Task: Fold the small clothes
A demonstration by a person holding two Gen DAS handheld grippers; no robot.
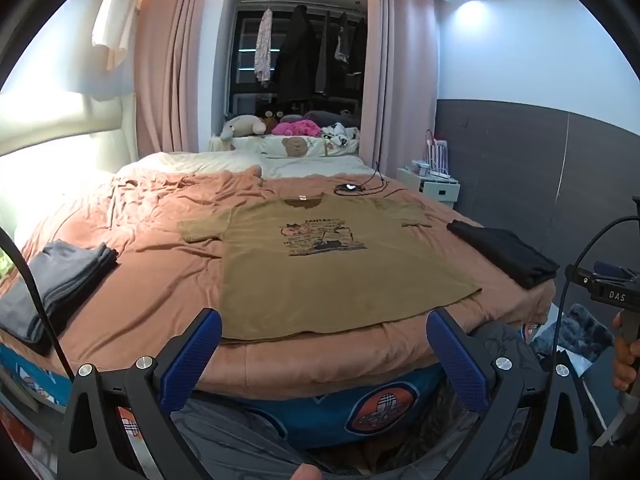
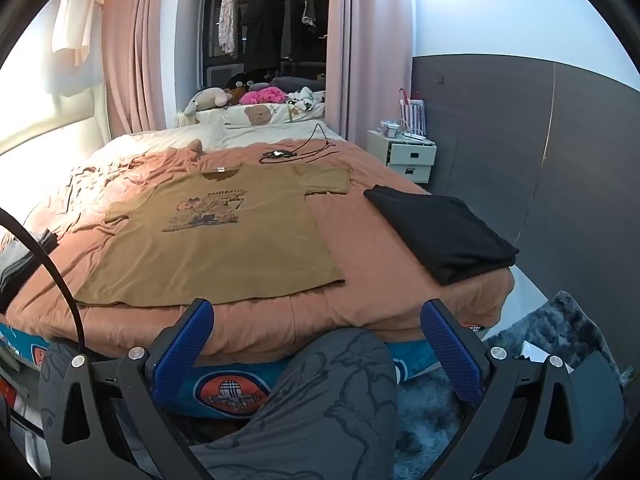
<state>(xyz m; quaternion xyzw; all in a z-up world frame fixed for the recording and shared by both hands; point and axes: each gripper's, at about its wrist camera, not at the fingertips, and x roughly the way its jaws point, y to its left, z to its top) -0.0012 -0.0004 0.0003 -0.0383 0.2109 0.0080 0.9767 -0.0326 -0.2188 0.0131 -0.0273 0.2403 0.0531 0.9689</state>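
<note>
Brown T-shirt (image 1: 320,264) spread flat, print side up, on orange bedspread (image 1: 160,216); both grippers wide apart and empty.

Shirt: near foot of bed, collar toward far end, sleeves out to each side, hem close to near edge of bedspread. Left gripper (image 1: 324,340): blue pads well apart, nothing between them, hanging short of hem, clear of cloth. Right gripper (image 2: 316,330): pads equally wide apart, nothing clamped, over near edge of bed, above grey patterned trouser leg (image 2: 320,400). Folded grey clothes (image 1: 60,280): stacked at left edge of bed. Folded black garment (image 2: 440,232): at right edge, apart from shirt. Black cable (image 2: 300,150): beyond collar.
</note>
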